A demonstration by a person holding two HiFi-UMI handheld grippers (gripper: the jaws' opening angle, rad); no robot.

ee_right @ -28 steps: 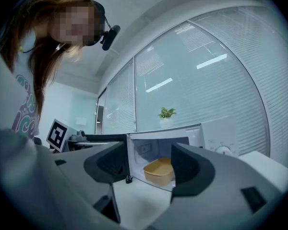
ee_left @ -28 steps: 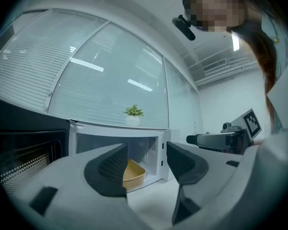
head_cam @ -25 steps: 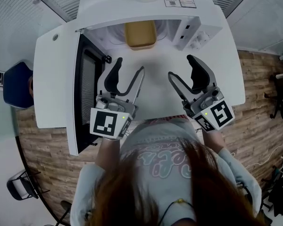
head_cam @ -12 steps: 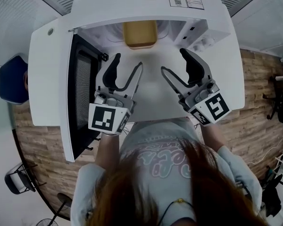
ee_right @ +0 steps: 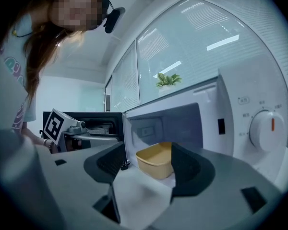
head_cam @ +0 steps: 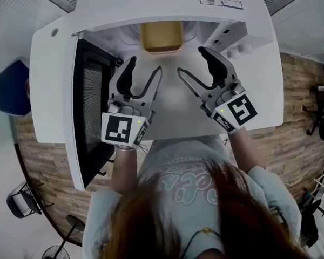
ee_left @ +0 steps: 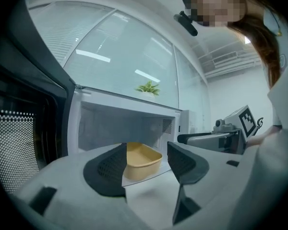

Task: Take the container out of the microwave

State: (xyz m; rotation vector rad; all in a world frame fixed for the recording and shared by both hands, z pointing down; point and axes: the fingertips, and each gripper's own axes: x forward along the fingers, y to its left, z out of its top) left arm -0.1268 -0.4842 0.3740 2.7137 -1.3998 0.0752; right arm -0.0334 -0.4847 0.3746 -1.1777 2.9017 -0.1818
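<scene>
Moved: both grippers closer to microwave [head_cam: 124, 7] opening | left gripper [head_cam: 144, 66] fingers spread, empty | right gripper [head_cam: 191, 61] fingers spread, empty | yellow container [head_cam: 161, 36] upper center, inside cavity, ahead between the 2, neither clearly nearer

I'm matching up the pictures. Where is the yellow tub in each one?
Head view: yellow rectangular plastic container, top centre, inside the white microwave.
Left gripper view: container low, centre.
Right gripper view: container low, centre.
Shared landmark: the open microwave around it.

Container [head_cam: 161, 36] inside microwave [head_cam: 140, 4], door [head_cam: 90, 104] at left, plant [ee_left: 148, 87] on top
</scene>
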